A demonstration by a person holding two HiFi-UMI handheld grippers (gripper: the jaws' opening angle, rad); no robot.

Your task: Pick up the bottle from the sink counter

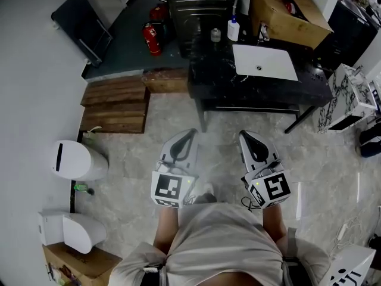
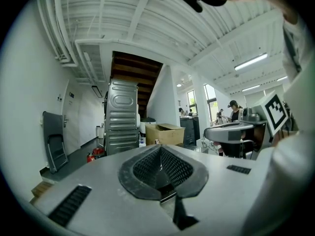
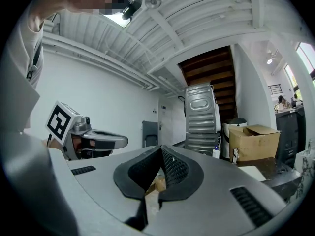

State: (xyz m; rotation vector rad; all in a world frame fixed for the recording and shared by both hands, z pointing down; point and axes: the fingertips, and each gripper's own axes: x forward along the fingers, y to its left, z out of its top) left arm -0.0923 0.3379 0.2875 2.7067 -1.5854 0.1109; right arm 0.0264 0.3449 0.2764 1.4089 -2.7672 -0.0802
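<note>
A white bottle with a blue cap (image 1: 233, 29) stands on the dark sink counter (image 1: 208, 79), to the left of the white basin (image 1: 265, 61). The same bottle (image 3: 215, 152) shows small in the right gripper view, beside a cardboard box. I hold both grippers close to my body, well short of the counter. My left gripper (image 1: 190, 133) is shut with its pads together and nothing between them. My right gripper (image 1: 245, 134) is likewise shut and empty. Each gripper view looks level across the room, with the left gripper (image 2: 160, 148) and the right gripper (image 3: 161, 149) tips pressed together.
A small jar (image 1: 215, 34) sits on the counter by the bottle. An open cardboard box (image 1: 286, 11) stands at the counter's far right, a metal cabinet (image 1: 199, 5) behind it. A red fire extinguisher (image 1: 151, 39), wooden steps (image 1: 116, 103) and a white bin (image 1: 77, 159) lie to the left.
</note>
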